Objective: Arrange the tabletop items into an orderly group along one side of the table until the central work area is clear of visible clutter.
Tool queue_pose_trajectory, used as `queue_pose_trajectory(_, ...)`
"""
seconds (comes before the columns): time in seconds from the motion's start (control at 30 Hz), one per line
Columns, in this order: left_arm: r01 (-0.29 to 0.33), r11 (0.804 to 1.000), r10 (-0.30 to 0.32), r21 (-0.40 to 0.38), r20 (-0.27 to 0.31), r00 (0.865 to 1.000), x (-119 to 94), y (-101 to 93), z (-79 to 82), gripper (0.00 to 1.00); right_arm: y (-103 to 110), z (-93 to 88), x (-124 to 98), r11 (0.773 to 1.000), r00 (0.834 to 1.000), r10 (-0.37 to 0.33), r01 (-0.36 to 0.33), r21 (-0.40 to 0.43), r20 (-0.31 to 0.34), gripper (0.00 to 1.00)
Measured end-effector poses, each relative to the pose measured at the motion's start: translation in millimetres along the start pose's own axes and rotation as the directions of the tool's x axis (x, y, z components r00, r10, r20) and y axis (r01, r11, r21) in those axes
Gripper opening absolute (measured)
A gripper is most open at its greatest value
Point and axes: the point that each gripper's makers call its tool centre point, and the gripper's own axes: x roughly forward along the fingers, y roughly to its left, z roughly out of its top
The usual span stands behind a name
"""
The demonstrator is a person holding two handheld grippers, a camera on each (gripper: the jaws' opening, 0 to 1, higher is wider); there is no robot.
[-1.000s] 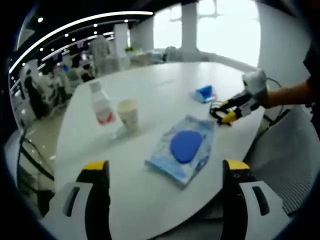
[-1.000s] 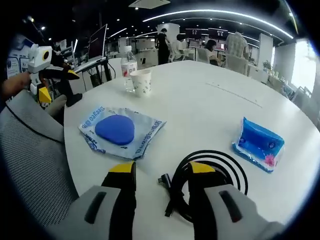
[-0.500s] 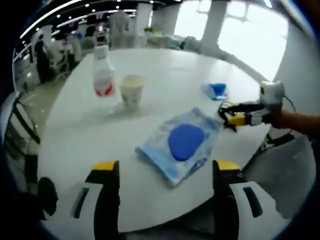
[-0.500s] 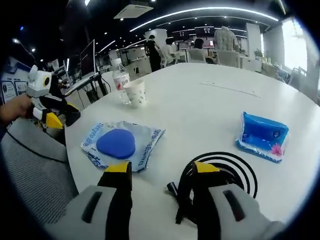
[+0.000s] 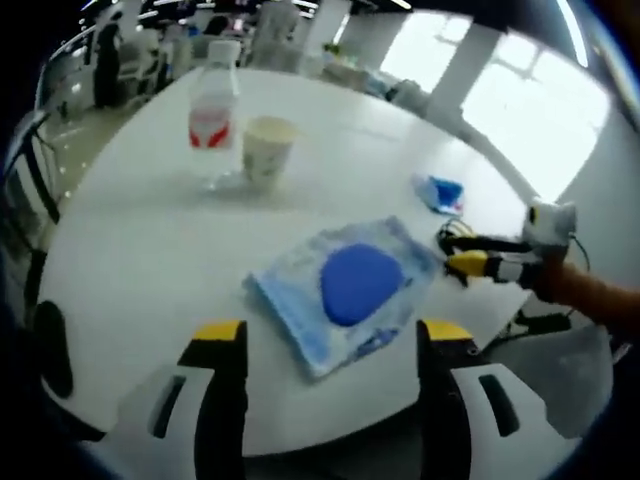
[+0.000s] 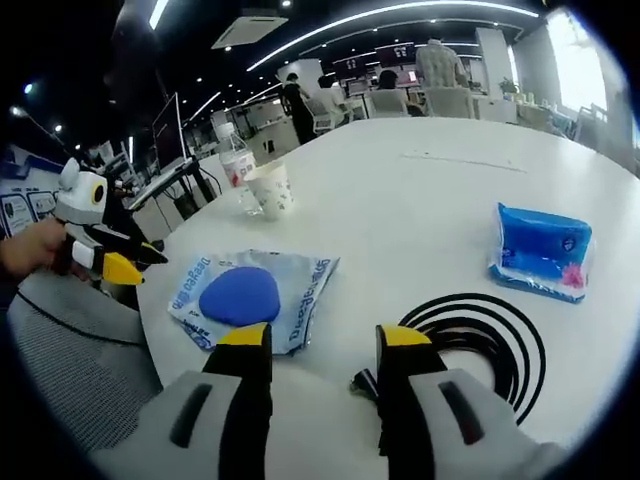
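Note:
A round white table (image 5: 130, 250) carries a clear plastic packet with a blue pad (image 5: 350, 285) (image 6: 250, 295), a water bottle (image 5: 212, 110) (image 6: 236, 165), a paper cup (image 5: 267, 150) (image 6: 270, 190), a blue tissue pack (image 5: 440, 192) (image 6: 542, 250) and a coiled black cable (image 6: 480, 335) (image 5: 455, 235). My left gripper (image 5: 332, 335) hovers open at the table edge in front of the packet; it shows at the left in the right gripper view (image 6: 110, 262). My right gripper (image 6: 325, 340) is open beside the coil, the cable's plug end by its right jaw; it shows at the cable in the left gripper view (image 5: 490, 262).
A grey mesh chair (image 6: 70, 340) stands against the table edge near the packet. Dark chairs (image 5: 25, 170) sit off the table's left side. Office desks, monitors and people (image 6: 300, 100) are far behind. The far half of the table (image 6: 450, 150) is bare.
Both cameras have shifted. The left view now looks down more steeply on the packet. In the right view, the cable's plug end lies by the right jaw rather than between the jaws.

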Motion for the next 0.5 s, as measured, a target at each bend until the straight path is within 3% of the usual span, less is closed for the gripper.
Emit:
queue_pose_trajectory(0.4,0.033,0.994,-0.040,-0.104,-0.062,0.997,12.9,1.3,-16.6,0.57,4.8,-3.9,16.4,0.997,0.999,0.030,-0.029,0.067,-0.022,0.31)
queue_pose_trajectory(0.5,0.047,0.992,-0.059,-0.118,-0.098,0.993,17.5,-1.2,-22.0,0.50,7.9,-6.1,20.4,0.995,0.999,0.045,-0.042,0.093,-0.028,0.28)
